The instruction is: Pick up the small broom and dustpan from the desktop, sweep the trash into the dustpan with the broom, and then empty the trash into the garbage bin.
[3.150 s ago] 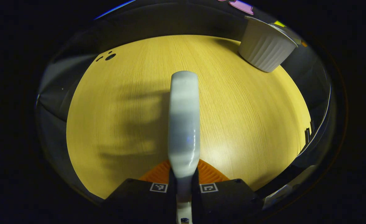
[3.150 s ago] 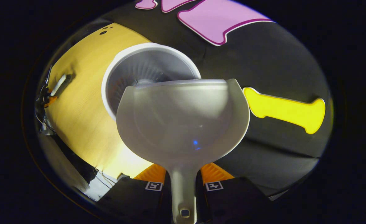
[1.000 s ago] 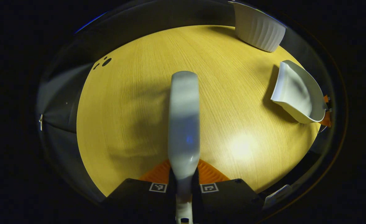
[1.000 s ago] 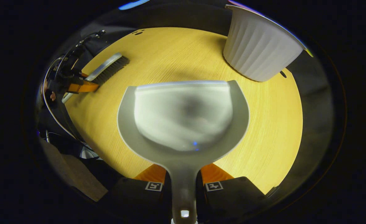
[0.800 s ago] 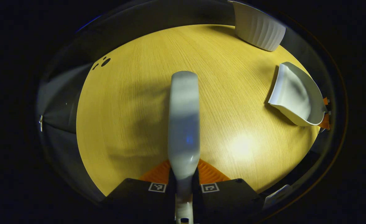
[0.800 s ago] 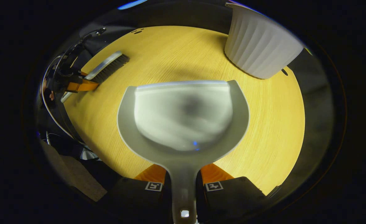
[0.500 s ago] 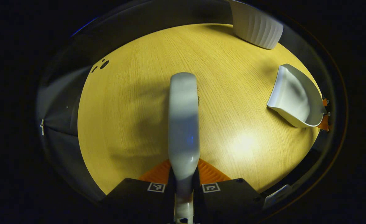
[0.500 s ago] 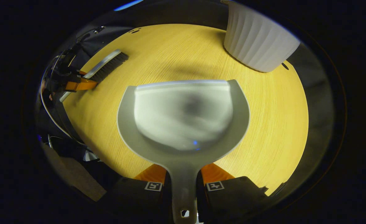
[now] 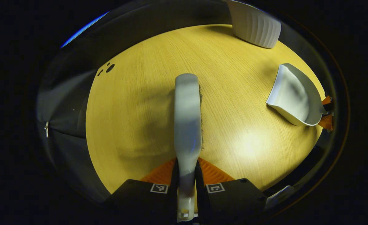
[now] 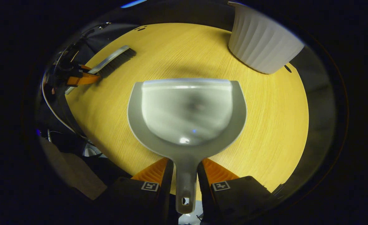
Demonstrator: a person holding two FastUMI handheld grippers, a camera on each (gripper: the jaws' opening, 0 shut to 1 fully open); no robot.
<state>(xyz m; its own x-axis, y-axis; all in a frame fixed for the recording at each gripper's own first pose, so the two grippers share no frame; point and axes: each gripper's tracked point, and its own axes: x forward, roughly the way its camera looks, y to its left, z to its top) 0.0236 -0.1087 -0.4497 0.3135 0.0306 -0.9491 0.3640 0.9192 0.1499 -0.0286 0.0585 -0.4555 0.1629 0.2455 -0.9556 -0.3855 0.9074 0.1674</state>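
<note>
At the left, the left gripper (image 9: pixel 186 175) has its fingers pinched on the handle of the small broom (image 9: pixel 187 106), whose pale back runs straight ahead, low over the wood-grain bench (image 9: pixel 133 103), with a thin line of bristles showing along its right edge. Further right, the dustpan (image 10: pixel 187 109) lies with its mouth facing away and its handle running back between the fingers (image 10: pixel 154 172) of the right gripper (image 10: pixel 185 178). They sit close on either side of the handle, but the right gripper view does not settle whether they press on it. Its scoop looks empty and no trash shows on the bench, so the emptying appears done and the step in hand is probably setting both tools down. At the far right the ribbed white garbage bin (image 10: pixel 262 40) stands near the bench's back edge, well apart from the dustpan's lip. To do this well, each tool should rest flat on the bench before its fingers spread. The broom would best lie on its side or bristles rather than drop. Each gripper should then back out straight along the handle, so that neither tool is dragged or nudged toward the bin.
</note>
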